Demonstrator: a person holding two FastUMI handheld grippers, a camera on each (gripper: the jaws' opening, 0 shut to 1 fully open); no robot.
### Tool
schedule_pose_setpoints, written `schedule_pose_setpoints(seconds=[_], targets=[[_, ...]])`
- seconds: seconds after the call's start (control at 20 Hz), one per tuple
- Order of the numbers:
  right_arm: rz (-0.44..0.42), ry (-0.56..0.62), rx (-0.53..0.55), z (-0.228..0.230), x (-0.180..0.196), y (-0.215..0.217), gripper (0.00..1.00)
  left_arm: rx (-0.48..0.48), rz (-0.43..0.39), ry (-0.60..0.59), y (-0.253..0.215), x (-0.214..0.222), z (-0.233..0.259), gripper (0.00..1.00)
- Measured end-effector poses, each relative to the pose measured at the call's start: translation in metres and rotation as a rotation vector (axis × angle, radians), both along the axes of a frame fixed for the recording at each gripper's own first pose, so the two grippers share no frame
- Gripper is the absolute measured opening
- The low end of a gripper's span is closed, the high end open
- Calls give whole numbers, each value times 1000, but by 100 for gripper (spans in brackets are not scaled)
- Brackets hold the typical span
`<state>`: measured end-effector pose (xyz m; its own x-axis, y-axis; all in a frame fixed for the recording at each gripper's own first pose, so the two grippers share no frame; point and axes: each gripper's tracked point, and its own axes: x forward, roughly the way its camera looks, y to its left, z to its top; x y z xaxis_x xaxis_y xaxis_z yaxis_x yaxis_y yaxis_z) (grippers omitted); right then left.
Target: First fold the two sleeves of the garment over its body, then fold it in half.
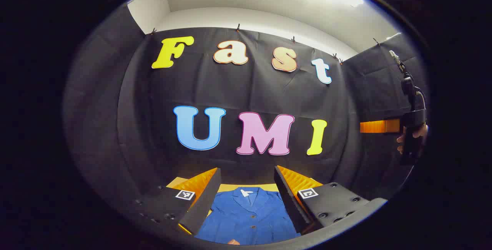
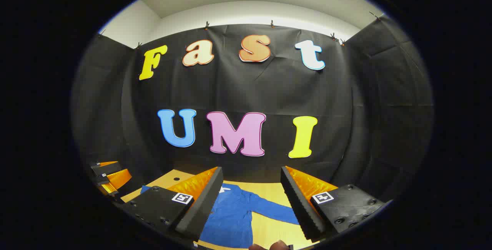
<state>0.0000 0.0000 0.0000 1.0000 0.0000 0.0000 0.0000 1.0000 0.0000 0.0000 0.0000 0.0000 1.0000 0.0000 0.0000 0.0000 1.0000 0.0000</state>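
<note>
A blue button-up shirt (image 1: 250,215) lies flat on the yellow table (image 1: 265,187), collar toward the far wall. My left gripper (image 1: 246,173) hovers above it, open, nothing between its fingers; the shirt's front shows through the gap. In the right gripper view the shirt (image 2: 230,215) lies below, one sleeve (image 2: 273,209) stretched out to the right across the table (image 2: 269,189). My right gripper (image 2: 251,171) is open and holds nothing, raised above the cloth. The right gripper (image 1: 413,127) also shows at the far right, held by a hand. The left gripper (image 2: 107,177) appears at the left edge.
Black cloth walls close the booth behind and on both sides of the table. Bare wood shows around the shirt's sleeve (image 2: 265,230). A person's fingertips (image 2: 276,245) peek in at the bottom edge.
</note>
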Motion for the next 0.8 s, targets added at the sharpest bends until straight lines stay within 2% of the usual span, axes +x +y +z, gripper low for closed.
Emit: schedule_pose_setpoints(seconds=[0.05,0.1,0.15,0.2,0.25,0.4,0.5,0.6,0.65,0.8], targets=[[-9,1,3,2,2,-3,100,4,14,2,6,-2,2,80],[-12,2,4,2,3,-4,100,11,28,-3,12,-2,3,80],[-12,6,6,3,4,-3,84,16,37,-5,16,-2,5,80],[-10,4,9,5,5,-2,96,14,47,-5,20,-4,5,80],[-8,1,9,8,6,-1,100,7,54,-1,24,-4,4,80],[-1,-1,0,9,5,4,100,2,78,13,32,-4,5,80],[12,-2,-12,9,3,12,96,17,99,12,38,-7,8,80],[20,-6,-38,8,3,16,100,22,104,0,38,-6,14,80],[23,-4,-50,8,2,18,96,27,109,4,40,-7,16,80],[25,-18,-64,11,0,20,96,27,119,1,42,-8,21,80]])
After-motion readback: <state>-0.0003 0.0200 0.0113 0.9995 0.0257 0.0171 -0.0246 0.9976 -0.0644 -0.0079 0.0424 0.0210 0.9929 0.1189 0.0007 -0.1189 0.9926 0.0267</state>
